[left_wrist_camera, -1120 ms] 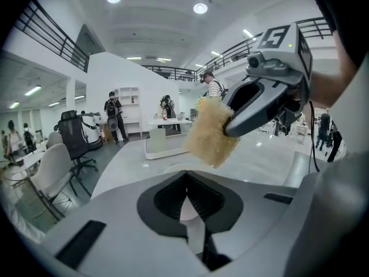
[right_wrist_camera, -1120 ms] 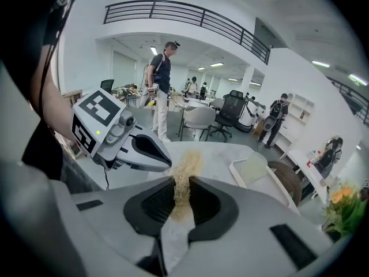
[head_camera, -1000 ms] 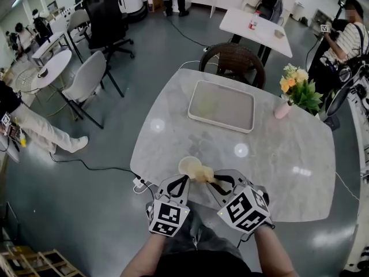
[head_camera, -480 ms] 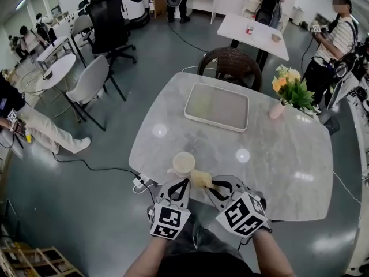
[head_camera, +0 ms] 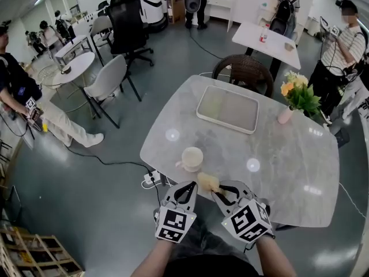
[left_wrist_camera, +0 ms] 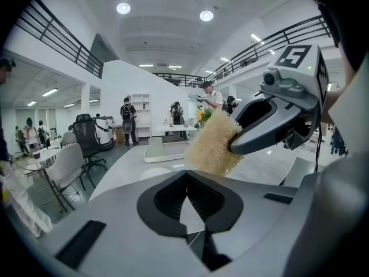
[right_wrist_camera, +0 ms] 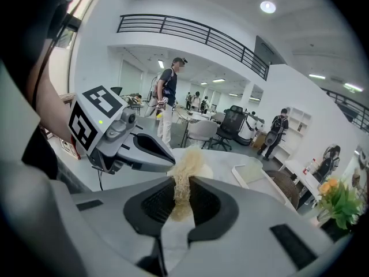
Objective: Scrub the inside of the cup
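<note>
Grips the sponge point(head_camera: 207, 182) in the right gripper point(head_camera: 216, 187), jaws clamped on its tail, pale fibres bulging forward past the tips. Shows the left gripper point(head_camera: 186, 187) pressed fully shut on nothing, just beside the right one at the near edge of the table point(head_camera: 277, 154). Finds the cup point(head_camera: 192, 156) upright on that table, mouth up, long axis vertical, a little ahead of both grippers and slightly left of the sponge; near it, seemingly not touching. Points the handle point(head_camera: 179, 165) toward the near left, so toward the left gripper, which sits closer to it than the right. Aims the sponge forward and somewhat downward, roughly at the cup's near wall, not at its opening. Calls, by this reading, for lifting the sponge over the near lip and then dropping it along the vertical axis into the cup. Probably also wants the left gripper opened and brought onto the handle or wall first, to stop the cup sliding or tipping away under the push. Leaves the scrubbing itself not yet begun.
</note>
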A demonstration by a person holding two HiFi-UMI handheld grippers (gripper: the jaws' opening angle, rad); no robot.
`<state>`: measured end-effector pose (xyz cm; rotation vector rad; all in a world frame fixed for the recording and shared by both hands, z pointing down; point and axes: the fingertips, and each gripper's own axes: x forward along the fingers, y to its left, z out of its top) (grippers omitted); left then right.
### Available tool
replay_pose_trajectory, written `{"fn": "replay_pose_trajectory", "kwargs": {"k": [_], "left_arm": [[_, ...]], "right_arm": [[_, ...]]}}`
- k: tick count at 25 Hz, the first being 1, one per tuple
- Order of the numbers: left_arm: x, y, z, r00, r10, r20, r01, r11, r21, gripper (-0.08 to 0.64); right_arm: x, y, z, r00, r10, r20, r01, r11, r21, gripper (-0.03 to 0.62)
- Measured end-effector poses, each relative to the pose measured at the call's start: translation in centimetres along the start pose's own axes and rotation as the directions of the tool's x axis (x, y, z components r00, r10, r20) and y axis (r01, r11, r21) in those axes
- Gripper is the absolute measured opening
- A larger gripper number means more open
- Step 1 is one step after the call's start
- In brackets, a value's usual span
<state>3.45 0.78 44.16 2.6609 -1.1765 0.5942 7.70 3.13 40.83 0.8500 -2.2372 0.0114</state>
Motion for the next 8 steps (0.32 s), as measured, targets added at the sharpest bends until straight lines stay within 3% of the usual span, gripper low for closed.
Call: {"fn": "replay_pose_trajectory", "kwargs": {"k": [8], "left_arm": [[-2.5, -2.2, -0.8, 0.999, 0.044, 0.005, -0.044, 0.998, -0.035, 0.012]], "right_arm": [[-2.3, 2.6, -1.2, 1.000, 0.019, 0.022, -0.018, 0.999, -0.042, 0.062]]}}
